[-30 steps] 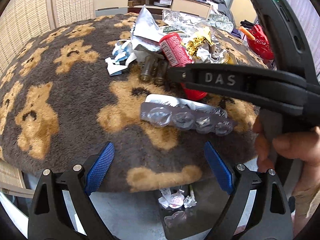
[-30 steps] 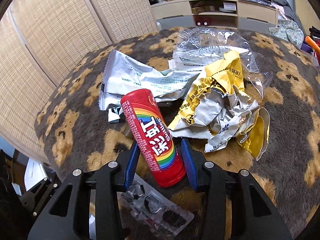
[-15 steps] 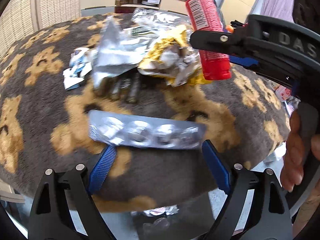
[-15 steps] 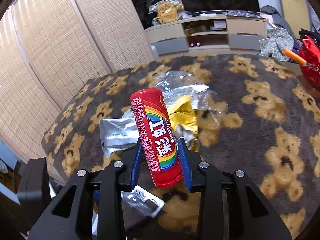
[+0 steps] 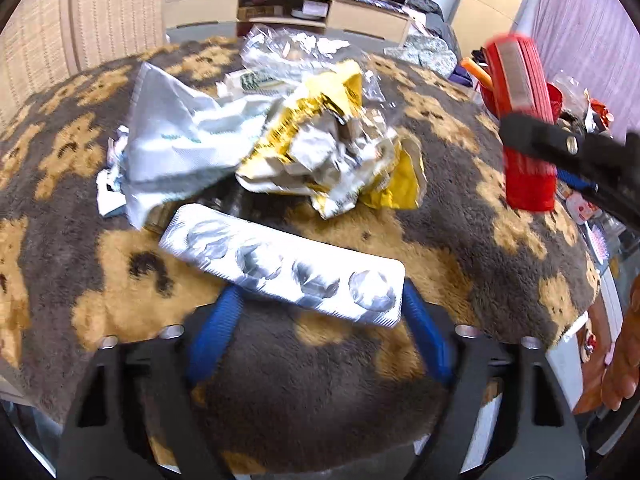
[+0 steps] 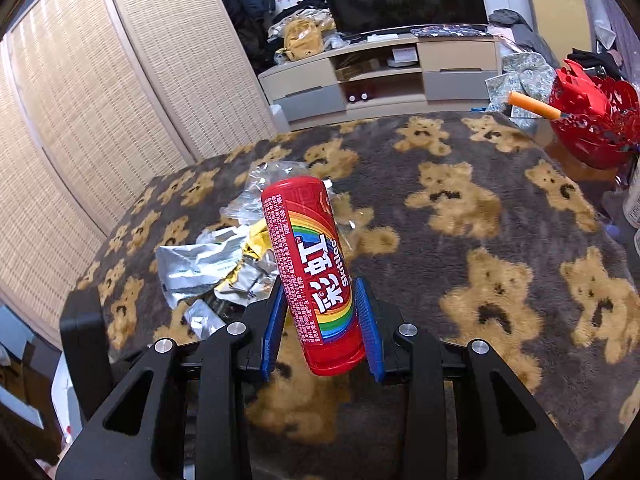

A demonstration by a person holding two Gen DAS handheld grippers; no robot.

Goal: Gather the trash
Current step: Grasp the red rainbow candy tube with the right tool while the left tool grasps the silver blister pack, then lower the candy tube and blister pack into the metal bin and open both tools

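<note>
On the table [image 5: 60, 240], covered in a bear-patterned plush cloth, a white foil wrapper [image 5: 176, 140] lies at the left of the trash pile, with a crumpled yellow-and-silver wrapper [image 5: 332, 160] beside it and clear plastic film [image 5: 296, 48] behind. Nearer, a silver blister pack [image 5: 284, 264] lies across the tips of the left gripper [image 5: 320, 320], whose jaws stand wide apart. To the right, the right gripper [image 6: 322, 324] has its jaws clamped on a red Skittles tube [image 6: 314, 272], held in the air above the table, clear of the pile.
</note>
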